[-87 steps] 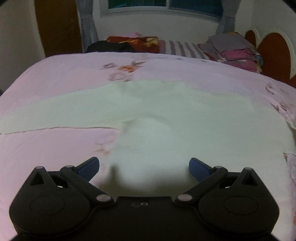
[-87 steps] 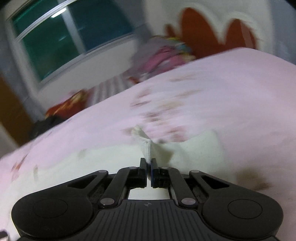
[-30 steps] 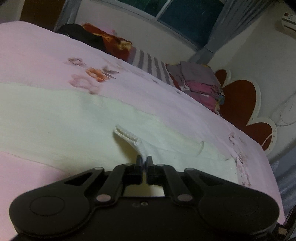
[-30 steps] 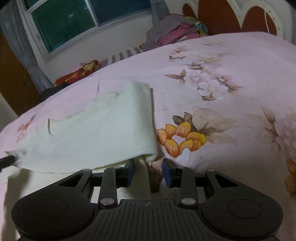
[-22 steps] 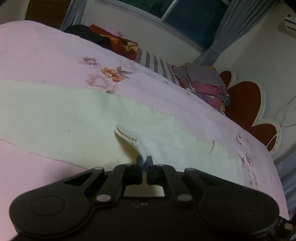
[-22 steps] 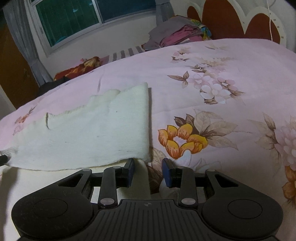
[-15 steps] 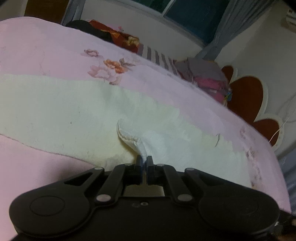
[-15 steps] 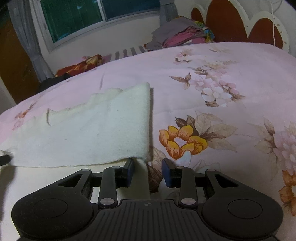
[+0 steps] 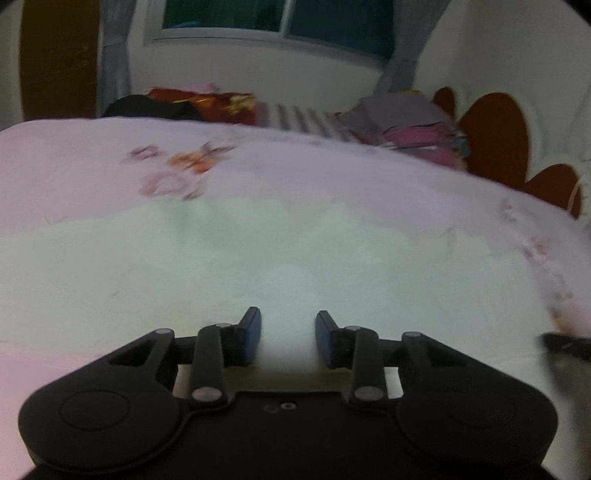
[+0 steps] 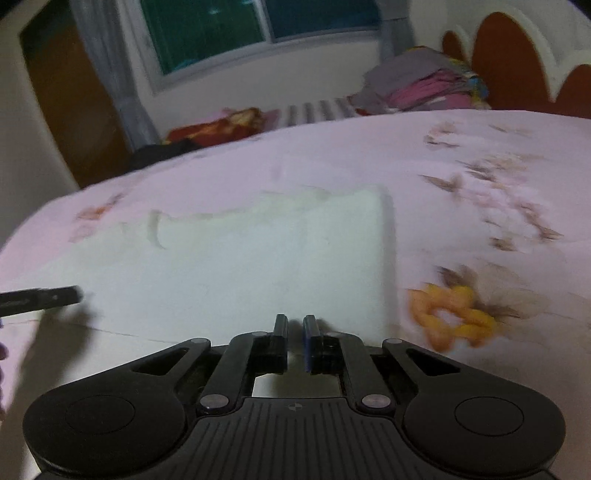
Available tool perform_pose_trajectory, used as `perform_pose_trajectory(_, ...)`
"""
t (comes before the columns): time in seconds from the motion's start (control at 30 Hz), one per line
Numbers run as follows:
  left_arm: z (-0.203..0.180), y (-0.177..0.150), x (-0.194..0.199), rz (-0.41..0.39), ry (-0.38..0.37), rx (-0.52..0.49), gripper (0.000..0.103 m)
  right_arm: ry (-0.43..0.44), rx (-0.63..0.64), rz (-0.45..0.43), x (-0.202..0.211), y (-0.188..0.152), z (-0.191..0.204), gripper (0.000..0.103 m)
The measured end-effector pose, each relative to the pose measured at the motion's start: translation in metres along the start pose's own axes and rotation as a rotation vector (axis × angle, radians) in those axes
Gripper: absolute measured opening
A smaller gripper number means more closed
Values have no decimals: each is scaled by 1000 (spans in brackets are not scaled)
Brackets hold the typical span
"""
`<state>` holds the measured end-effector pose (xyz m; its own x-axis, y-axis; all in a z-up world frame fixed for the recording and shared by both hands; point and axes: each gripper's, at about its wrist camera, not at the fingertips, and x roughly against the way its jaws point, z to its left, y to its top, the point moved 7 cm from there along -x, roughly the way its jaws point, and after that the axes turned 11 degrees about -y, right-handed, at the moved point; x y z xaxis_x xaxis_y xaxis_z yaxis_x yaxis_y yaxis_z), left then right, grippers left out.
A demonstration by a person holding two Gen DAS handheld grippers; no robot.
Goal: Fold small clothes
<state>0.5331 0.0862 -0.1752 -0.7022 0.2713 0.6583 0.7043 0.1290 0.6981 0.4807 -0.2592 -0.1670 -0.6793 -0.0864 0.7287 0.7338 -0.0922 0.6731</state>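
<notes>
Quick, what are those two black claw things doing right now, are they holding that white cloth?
Left gripper: open, holding nothing, above the cream garment.
Right gripper: open by a narrow gap, nothing visibly between its fingers.

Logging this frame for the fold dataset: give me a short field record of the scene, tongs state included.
surface: pink floral bedspread
garment: cream knit garment, lying flat on the bedspread, one layer folded over, straight folded edge on its right side
left tongs: open, over the garment, nothing between the fingers
right tongs: narrow gap, nothing gripped, at the garment's near edge
background: pile of clothes by the headboard, window
image quality: both views motion-blurred
</notes>
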Motion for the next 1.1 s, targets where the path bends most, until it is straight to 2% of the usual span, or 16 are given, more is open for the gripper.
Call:
perform_pose_trajectory(0.07, 8, -3, 5, -10, -27, 27, 29, -40, -91, 12, -1, -2, -35, 7)
perform_pose_trajectory(0.13, 6, 0, 8, 2, -20, 16, 29, -56, -93, 25, -3, 2, -47, 7)
perform_pose_trajectory(0.17, 2, 5, 8, -10, -19, 16, 32, -34, -93, 8, -2, 9, -45, 7)
perform_pose_trajectory(0.27, -7, 21, -2, -29, -32, -8, 32, 38, -85, -33, -9, 32, -22, 7)
perform_pose_trajectory(0.4, -7, 32, -26, -5, -16, -20, 32, 118, 37, -25, -38, 49, 29, 7)
perform_pose_trajectory(0.47, 1, 31, -32, 8, -2, -16, 32, 126, 81, -17, -54, 55, 38, 7)
perform_pose_trajectory(0.53, 10, 26, -32, 8, -16, 3, 32, 79, 82, -21, -68, 66, 23, 7)
perform_pose_trajectory(0.63, 7, 22, -29, 9, -8, -28, 32, -49, -21, -6, -93, 88, -27, 5)
perform_pose_trajectory(0.67, 6, 22, -29, 9, -4, -32, 32, -43, -56, 5, -100, 94, -38, 0)
perform_pose_trajectory(0.73, 6, 23, -29, 7, -4, -21, 32, -46, -24, 12, -104, 99, -39, 0)
perform_pose_trajectory(0.8, 5, 26, -26, 14, 3, -20, 31, -63, 20, 9, -103, 98, -36, 0)
perform_pose_trajectory(0.9, 3, 31, -13, -43, 9, -26, 32, -52, 10, -6, -85, 92, -35, 0)
perform_pose_trajectory(1.0, 4, 20, -20, 23, -2, -29, 32, -52, 45, 32, -77, 72, -31, 0)
perform_pose_trajectory(1.1, 4, 18, -7, -17, 35, -37, 30, -55, 59, 37, -61, 57, -28, 0)
